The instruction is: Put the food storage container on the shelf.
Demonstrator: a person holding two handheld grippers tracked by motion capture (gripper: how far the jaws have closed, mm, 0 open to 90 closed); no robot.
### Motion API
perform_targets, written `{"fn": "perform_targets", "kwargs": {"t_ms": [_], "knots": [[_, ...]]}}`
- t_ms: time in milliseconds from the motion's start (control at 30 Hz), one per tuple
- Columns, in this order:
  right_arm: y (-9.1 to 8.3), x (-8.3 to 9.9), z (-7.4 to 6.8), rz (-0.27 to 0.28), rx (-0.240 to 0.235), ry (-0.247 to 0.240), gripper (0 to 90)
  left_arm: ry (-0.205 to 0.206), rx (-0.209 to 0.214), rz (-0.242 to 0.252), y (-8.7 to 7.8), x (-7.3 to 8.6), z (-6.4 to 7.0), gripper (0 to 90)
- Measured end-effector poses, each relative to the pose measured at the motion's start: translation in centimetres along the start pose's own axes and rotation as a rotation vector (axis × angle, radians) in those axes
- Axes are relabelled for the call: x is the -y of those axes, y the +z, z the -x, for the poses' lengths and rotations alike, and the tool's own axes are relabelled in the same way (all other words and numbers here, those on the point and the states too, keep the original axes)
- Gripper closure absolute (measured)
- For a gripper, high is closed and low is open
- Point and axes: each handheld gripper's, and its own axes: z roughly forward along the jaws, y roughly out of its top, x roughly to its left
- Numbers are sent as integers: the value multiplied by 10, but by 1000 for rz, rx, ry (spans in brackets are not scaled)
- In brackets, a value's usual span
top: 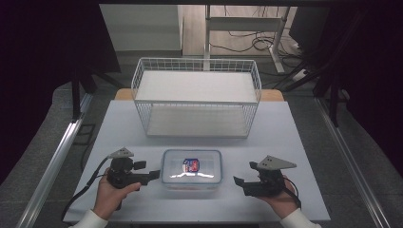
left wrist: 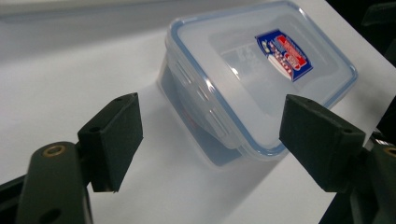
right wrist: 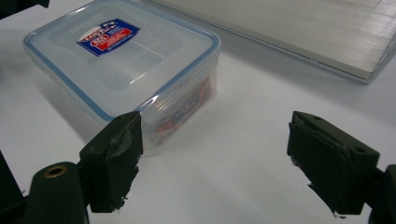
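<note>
Both grippers' jaws spread, clear lidded container (top: 191, 169), blue seal, red-blue label, lying between them

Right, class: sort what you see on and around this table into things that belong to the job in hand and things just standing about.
In the job:
- box, lid on, between the grippers
- left gripper, open
- right gripper, open

Standing about:
- wire rack, behind the box
- desk frame, on the floor beyond
- cables, on the floor

White table (top: 119, 128) bears lidded container (top: 191, 169), wire basket (top: 196, 97).
</note>
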Motion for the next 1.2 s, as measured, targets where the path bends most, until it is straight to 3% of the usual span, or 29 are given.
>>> {"fn": "perform_targets", "kwargs": {"t_ms": [67,133,200,400,600,867,933,1100,1200], "knots": [[2,0,-1,-3,-1,-4,185,-14,18,5,1,1,-1,209],[3,-1,-2,-4,-3,-5,184,-60,81,12,4,3,-9,209],[5,-1,-4,-9,-7,-12,184,-56,68,-2,7,3,-13,203],[13,-3,-9,-23,-23,-28,183,-97,132,-28,24,1,-18,205],[14,-4,-12,-24,-29,-38,183,-143,193,-22,37,-2,-26,205],[18,-5,-13,-25,-41,-36,178,-169,261,-56,48,-1,-30,233],[21,-7,-13,-25,-67,-15,170,-179,291,-60,50,0,-29,263],[37,-14,-12,-49,-136,54,149,-190,298,-66,49,-1,-30,290],[51,-17,-8,-80,-179,132,144,-193,303,-67,50,-1,-31,295]]}}
